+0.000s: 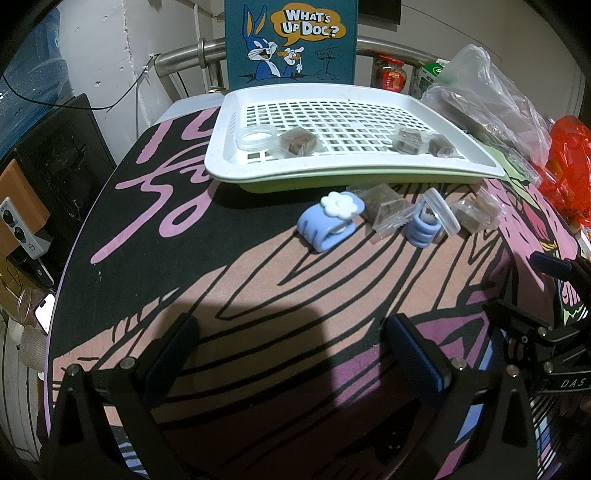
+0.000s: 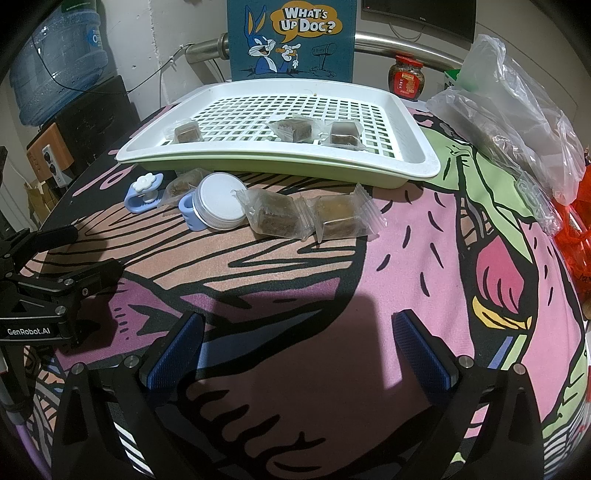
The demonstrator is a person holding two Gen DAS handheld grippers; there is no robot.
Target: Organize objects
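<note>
A white plaster wall (image 2: 173,33) rises behind the tabletop (image 2: 332,288), whose cloth is a cartoon print (pinks, black, green). Beyond the far edge run a steel rail (image 1: 181,55) and a cartoon sign (image 2: 291,37); a water jug (image 2: 55,55) stands past the far left corner.

Home: water jug (image 2: 59,59), sauce jar (image 2: 405,75).

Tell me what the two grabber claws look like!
Both are black metal frames with silver bolts and flat, dark blue, bumpy pads. The left gripper has white "GenRobot.AI" lettering on its side; the right gripper shows white letters "DAS".
</note>
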